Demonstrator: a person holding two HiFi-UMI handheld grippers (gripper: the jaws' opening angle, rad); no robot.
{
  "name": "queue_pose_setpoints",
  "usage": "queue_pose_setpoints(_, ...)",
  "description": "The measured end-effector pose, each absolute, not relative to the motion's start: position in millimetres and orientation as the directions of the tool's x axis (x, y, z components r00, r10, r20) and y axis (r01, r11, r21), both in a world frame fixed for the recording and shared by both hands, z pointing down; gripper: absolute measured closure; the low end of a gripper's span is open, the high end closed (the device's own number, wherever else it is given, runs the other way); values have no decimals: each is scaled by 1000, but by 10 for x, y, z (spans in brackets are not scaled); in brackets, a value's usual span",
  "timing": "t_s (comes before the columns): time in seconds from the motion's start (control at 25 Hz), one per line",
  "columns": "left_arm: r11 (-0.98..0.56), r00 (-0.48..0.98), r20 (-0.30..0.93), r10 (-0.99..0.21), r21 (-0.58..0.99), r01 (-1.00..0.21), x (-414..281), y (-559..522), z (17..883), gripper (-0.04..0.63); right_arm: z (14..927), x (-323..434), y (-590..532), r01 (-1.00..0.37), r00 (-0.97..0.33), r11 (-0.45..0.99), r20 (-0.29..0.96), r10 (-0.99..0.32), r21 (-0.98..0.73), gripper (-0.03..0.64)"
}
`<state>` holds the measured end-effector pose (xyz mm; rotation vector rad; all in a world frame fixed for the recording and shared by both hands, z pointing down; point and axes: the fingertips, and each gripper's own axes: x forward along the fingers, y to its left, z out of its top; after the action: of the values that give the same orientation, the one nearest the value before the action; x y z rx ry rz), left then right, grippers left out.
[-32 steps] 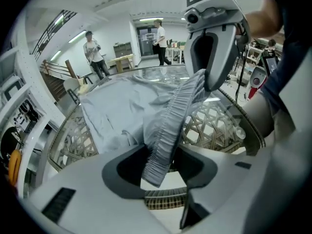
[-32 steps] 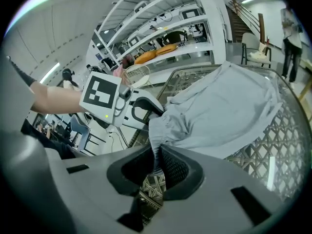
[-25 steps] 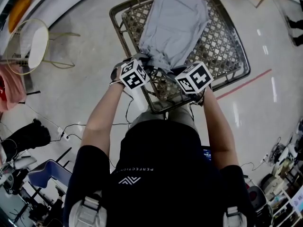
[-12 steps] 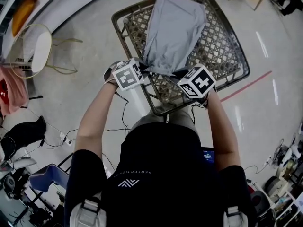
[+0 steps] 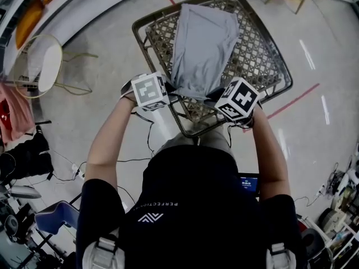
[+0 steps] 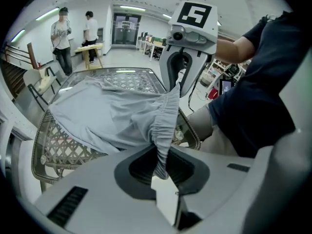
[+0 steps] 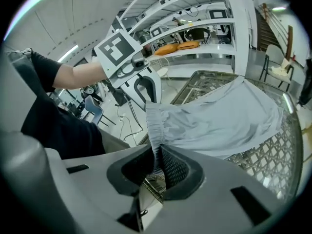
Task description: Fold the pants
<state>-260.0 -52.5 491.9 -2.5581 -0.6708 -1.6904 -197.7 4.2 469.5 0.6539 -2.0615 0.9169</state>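
The left claw (image 6: 162, 165) has just been closing and pinches the waistband (image 6: 165, 116) of the grey pants (image 5: 202, 43). The right claw (image 7: 157, 165) clamps the same band alongside. Beyond both claws, the pants drape over the lattice table (image 5: 269, 60).

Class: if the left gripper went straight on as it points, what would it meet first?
The left gripper, jaws just closed, pinches the grey pants by the waistband; straight on it would likely meet more of that cloth, then the lattice table.
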Motion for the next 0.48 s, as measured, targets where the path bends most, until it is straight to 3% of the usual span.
queue_pose_setpoints(0.48,-840,281,826,489,359,406,-2819,121,4877,548,4676,-2163,614,-598,-615,654,789,-2,-464,554)
